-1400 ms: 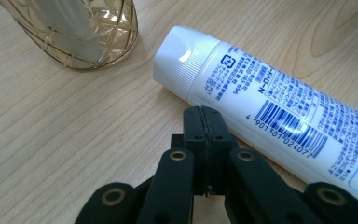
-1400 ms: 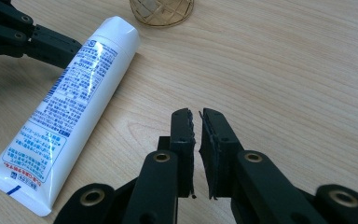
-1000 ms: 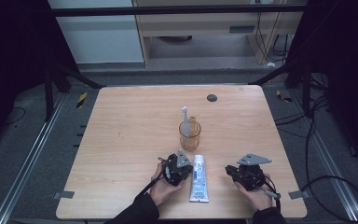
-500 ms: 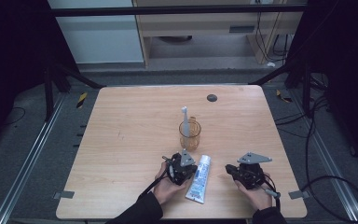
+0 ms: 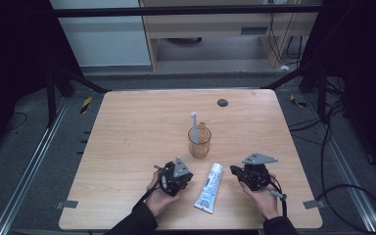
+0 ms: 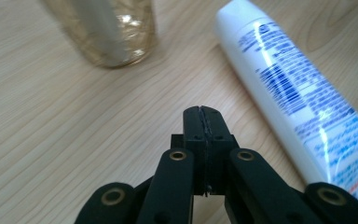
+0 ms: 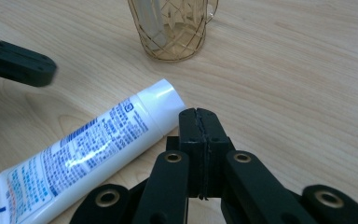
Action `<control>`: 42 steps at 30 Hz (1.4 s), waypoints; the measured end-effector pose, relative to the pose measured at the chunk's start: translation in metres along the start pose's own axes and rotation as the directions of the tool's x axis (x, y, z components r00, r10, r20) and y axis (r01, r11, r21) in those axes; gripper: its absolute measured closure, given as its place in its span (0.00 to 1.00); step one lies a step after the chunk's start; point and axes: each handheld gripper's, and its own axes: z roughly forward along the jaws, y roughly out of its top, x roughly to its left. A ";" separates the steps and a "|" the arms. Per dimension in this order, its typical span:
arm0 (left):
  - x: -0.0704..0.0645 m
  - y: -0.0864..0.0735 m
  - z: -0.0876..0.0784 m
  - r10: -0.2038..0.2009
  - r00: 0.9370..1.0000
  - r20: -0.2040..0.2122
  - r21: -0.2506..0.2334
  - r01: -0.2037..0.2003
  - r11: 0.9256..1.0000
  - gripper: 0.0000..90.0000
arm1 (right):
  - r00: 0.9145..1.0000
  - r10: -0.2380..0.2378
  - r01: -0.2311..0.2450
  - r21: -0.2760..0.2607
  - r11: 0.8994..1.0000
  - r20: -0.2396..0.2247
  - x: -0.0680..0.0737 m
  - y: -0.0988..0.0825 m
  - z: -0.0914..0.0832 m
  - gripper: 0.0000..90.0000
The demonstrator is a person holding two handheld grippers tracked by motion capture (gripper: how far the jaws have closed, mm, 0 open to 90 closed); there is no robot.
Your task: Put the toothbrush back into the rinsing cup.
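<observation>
Two grippers flank toothpaste tube [image 5: 209, 188], none holding it. Left gripper [image 5: 175, 177] jaws pressed together, empty, just left of tube. Right gripper [image 5: 251, 175] jaws likewise closed on nothing, near tube's cap end. Tube lies flat on table [image 5: 127, 147], cap toward amber glass cup [image 5: 199, 141]; toothbrush [image 5: 194, 125] stands upright inside cup. Judgement: early stage; tube not yet grasped, pickup and whatever follows still to do.

A table [image 5: 127, 147] with a cup [image 5: 199, 142] near its centre and a toothbrush [image 5: 194, 126] standing in it. A toothpaste tube [image 5: 209, 188] lies at the cup's 6 o'clock, apart from it. The left gripper [image 5: 188, 175] sits at the tube's 9 o'clock, the right gripper [image 5: 233, 170] at its 3 o'clock. A small round object [image 5: 222, 102], possibly a cap, lies at the cup's 12 o'clock.
</observation>
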 end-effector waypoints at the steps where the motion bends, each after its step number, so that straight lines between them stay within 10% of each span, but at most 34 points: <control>1: 0.004 -0.004 -0.006 -0.008 1.000 -0.013 -0.006 0.008 1.000 0.99 | 1.000 0.004 -0.004 0.001 1.000 -0.002 0.000 0.002 0.002 1.00; 10: 0.043 -0.037 -0.055 -0.108 0.988 -0.112 -0.036 0.104 0.994 0.97 | 0.999 0.038 -0.039 -0.030 0.999 -0.025 -0.002 0.017 0.017 1.00; 27: 0.084 -0.080 -0.103 -0.261 0.929 -0.263 -0.064 0.253 0.965 0.99 | 0.998 -0.004 0.007 0.037 0.999 -0.070 0.017 0.035 0.061 1.00; 42: 0.094 -0.085 -0.103 -0.278 0.916 -0.288 -0.057 0.273 0.960 0.99 | 0.999 -0.037 0.040 0.087 0.995 -0.034 0.010 0.029 0.054 1.00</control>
